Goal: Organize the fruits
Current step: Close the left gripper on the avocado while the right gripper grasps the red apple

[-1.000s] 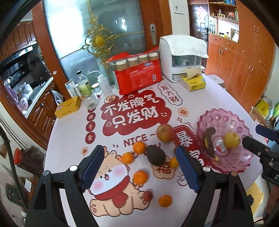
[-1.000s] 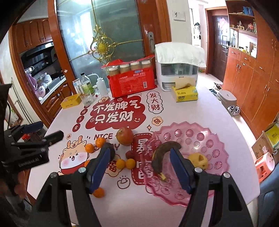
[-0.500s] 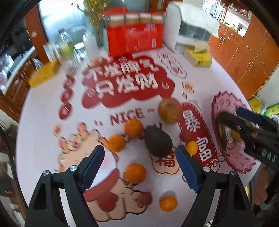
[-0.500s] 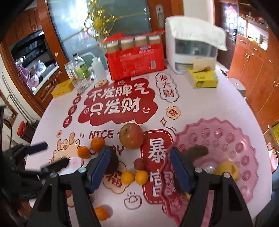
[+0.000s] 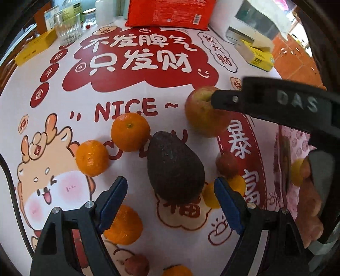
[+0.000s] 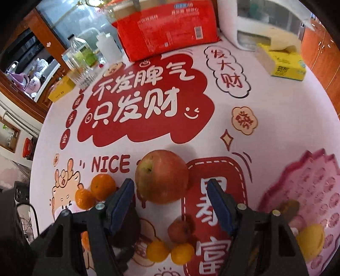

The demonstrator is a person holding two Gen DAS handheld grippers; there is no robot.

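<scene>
On the printed tablecloth lies a dark avocado [image 5: 174,167], and my left gripper [image 5: 171,186] hangs just above it, its jaws closing, with the avocado's near end between pads that stand apart from it. My right gripper [image 6: 170,187] is open, and a red-yellow apple [image 6: 162,178] sits between its blue tips, untouched. One right finger [image 5: 229,99] crosses the apple [image 5: 204,114] in the left wrist view. Several tangerines [image 5: 130,131] and small red fruits [image 6: 180,231] lie around. The pink dish [image 6: 314,180] at the right holds a yellow fruit [image 6: 310,242] and a dark banana [image 6: 289,207].
At the table's far side stand a red package [image 5: 170,12], a glass [image 5: 68,29], a yellow box [image 5: 36,48], a tissue box [image 6: 282,63] and a white appliance [image 6: 265,25]. A hand [image 5: 308,201] holds the right gripper beside the dish.
Both grippers have sunk toward the table and tipped downward. The left one came down over the avocado. The right one moved left from the dish to the apple.
</scene>
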